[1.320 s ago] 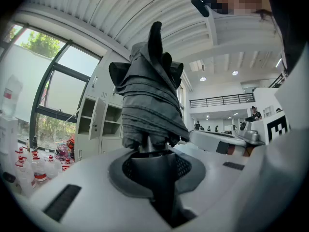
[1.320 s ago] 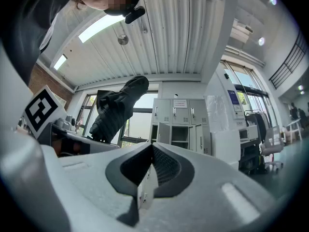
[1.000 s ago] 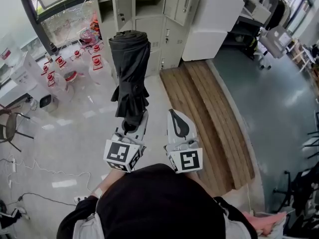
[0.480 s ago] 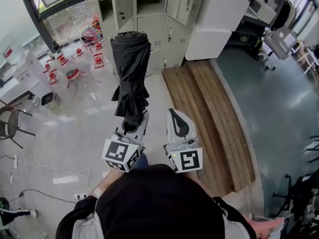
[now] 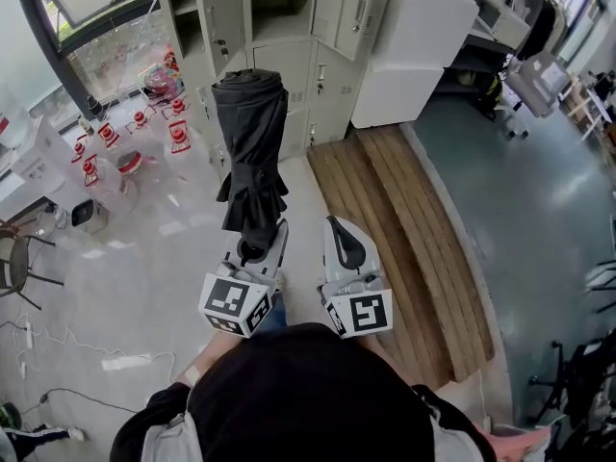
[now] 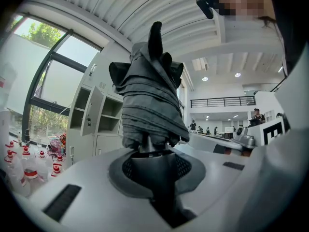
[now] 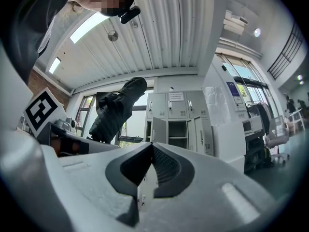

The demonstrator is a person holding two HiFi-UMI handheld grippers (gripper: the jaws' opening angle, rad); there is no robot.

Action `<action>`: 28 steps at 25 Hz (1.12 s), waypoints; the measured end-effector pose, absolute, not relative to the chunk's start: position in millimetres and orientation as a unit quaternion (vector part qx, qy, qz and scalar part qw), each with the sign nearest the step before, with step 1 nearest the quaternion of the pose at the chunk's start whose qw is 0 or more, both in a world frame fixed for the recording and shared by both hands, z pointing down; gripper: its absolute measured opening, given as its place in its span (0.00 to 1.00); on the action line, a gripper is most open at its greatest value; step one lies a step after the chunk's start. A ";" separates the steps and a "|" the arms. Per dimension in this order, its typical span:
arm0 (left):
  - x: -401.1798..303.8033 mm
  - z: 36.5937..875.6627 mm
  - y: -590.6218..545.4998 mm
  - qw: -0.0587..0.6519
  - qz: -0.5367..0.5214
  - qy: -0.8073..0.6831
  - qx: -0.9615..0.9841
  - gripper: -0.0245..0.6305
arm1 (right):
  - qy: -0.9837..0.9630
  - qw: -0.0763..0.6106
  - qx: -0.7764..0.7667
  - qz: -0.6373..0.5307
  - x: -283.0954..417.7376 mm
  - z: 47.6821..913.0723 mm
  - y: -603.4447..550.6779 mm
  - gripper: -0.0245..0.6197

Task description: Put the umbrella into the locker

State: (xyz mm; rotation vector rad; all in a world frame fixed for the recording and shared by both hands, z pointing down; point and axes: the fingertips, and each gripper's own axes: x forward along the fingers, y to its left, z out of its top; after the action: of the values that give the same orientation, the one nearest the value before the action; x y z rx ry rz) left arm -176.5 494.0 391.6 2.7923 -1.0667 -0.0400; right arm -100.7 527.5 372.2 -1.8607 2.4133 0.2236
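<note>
Black top [image 5: 308,393], white left tongs [image 5: 265,239], white right tongs [image 5: 333,222], dark grey pads [image 7: 164,166], black-and-white marker cubes [image 5: 236,303]

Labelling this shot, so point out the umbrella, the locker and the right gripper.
umbrella [image 5: 252,128], head view, folded canopy.
locker [image 5: 219,17], head view, open door.
right gripper [image 5: 336,229], head view, between its fingertips.

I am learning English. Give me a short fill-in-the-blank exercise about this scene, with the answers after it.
The left gripper is shut on a folded black ____. The right gripper has its jaws together and holds ____. Ahead, more than one locker door stands ____.
Answers: umbrella; nothing; open.
</note>
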 end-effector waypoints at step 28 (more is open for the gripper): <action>-154.4 393.5 249.5 0.082 -0.002 -0.310 0.947 0.13 | 0.759 0.055 -0.646 0.067 -78.4 370.7 279.4 0.04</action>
State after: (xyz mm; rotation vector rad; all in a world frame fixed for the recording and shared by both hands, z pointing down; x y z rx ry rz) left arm -154.4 249.5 393.5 2.8290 -0.9272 -0.0047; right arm -78.4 279.4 370.7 -1.9607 2.3036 0.2039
